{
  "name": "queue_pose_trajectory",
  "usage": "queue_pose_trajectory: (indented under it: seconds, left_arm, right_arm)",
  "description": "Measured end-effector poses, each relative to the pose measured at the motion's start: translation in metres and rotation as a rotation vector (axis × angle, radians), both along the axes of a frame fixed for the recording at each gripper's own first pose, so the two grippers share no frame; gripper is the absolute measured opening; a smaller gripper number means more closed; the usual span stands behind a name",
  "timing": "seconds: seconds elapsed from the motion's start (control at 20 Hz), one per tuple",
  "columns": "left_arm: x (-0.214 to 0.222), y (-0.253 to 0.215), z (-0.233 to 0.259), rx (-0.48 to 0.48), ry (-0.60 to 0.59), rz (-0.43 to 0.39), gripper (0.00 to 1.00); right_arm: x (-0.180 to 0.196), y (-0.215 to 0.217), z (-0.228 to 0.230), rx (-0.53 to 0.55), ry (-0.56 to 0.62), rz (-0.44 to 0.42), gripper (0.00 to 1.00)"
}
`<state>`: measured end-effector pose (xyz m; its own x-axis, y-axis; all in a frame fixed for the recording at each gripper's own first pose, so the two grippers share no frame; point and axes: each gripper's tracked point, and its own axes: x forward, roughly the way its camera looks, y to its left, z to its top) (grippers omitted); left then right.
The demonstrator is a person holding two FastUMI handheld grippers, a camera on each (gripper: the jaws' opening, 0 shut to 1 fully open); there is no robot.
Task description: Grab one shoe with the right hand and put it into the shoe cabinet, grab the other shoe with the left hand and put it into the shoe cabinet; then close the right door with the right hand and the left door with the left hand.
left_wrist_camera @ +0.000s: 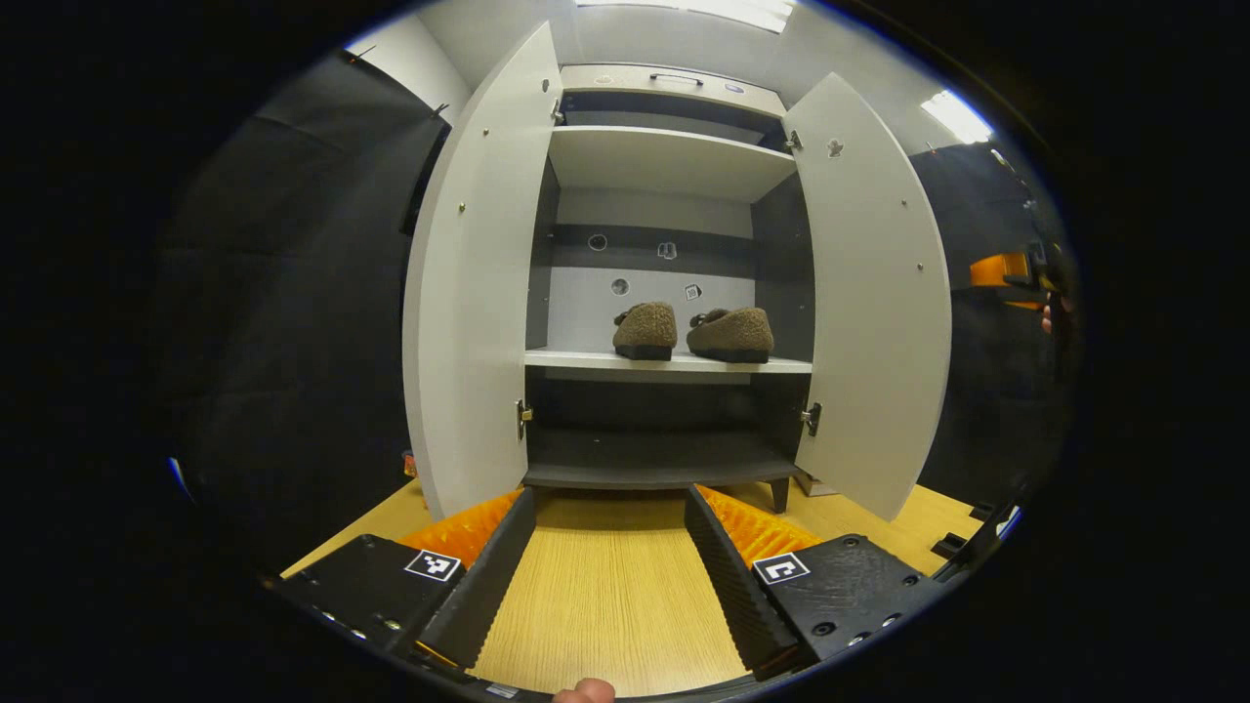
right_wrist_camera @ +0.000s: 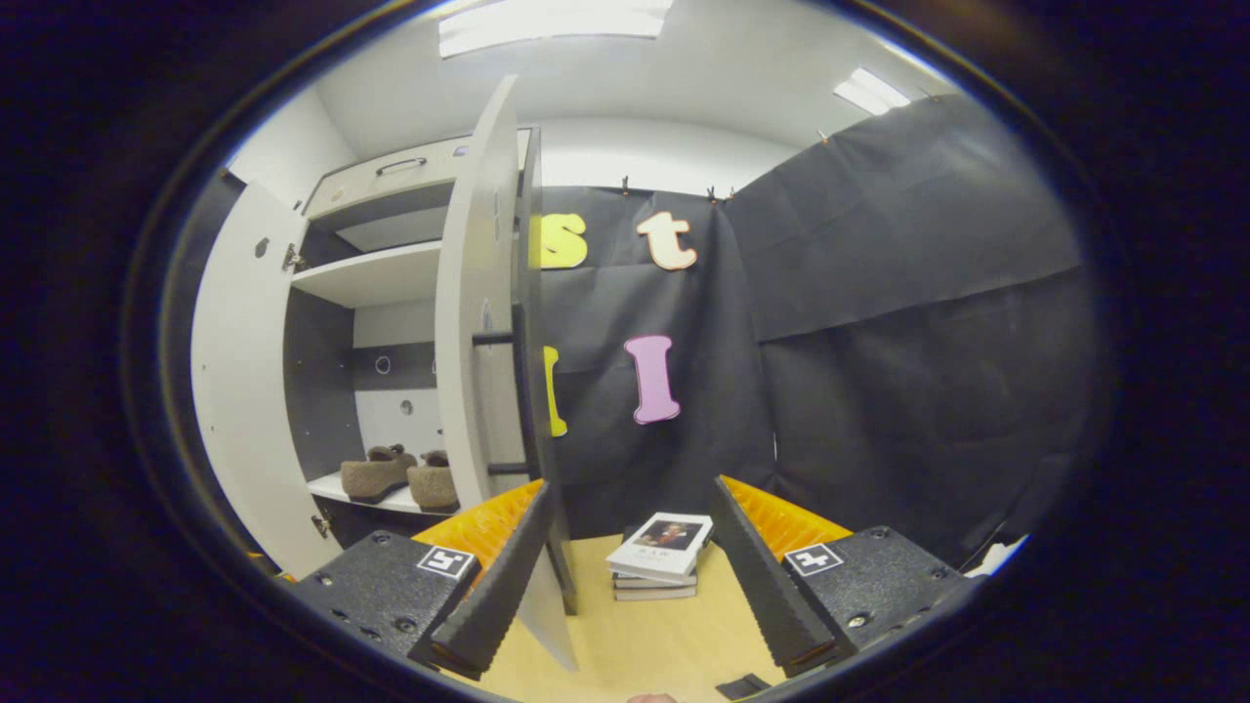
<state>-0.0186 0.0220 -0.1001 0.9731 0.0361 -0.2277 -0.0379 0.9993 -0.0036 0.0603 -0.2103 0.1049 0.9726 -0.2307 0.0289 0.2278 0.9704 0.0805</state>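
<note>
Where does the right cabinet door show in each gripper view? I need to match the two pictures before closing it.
Left gripper view: the right door stands open, right of centre.
Right gripper view: the same door is seen nearly edge-on, left of centre, just ahead of the right gripper.
Shared landmark: the pair of shoes on the middle shelf.

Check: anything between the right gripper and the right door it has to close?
Nothing visible. The right gripper is open, and the right door stands edge-on just ahead of its near-side finger. The stack of books sits beyond, off the door's swing toward the cabinet.
</note>
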Motion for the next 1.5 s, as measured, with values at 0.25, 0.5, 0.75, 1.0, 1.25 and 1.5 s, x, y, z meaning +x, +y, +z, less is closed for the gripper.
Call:
queue_pose_trajectory:
  seconds: [0.25, 0.5, 0.75, 1.0, 1.25, 1.5]
  left_arm:
    - [-0.001, -0.001, -0.001, -0.014, 0.011, 0.002, 0.93]
    - [-0.004, -0.001, -0.004, -0.019, 0.019, 0.017, 0.93]
    - [-0.007, -0.001, -0.009, -0.019, 0.034, 0.016, 0.93]
    - [-0.004, -0.014, -0.011, -0.030, 0.037, -0.016, 0.93]
    - [-0.003, -0.019, -0.009, -0.028, 0.029, -0.028, 0.93]
    - [-0.001, -0.012, -0.010, -0.022, 0.033, -0.014, 0.93]
  right_arm:
    - [0.034, -0.003, 0.033, -0.068, -0.004, 0.033, 1.00]
    - [0.052, -0.005, 0.047, -0.083, -0.013, 0.041, 0.98]
    - [0.058, -0.008, 0.048, -0.079, -0.021, 0.031, 1.00]
    - [0.062, 0.002, 0.047, -0.051, -0.002, 0.084, 0.94]
    - [0.059, 0.019, 0.045, -0.101, 0.019, 0.101, 0.94]
    - [0.053, 0.051, 0.039, -0.094, 0.027, 0.177, 0.94]
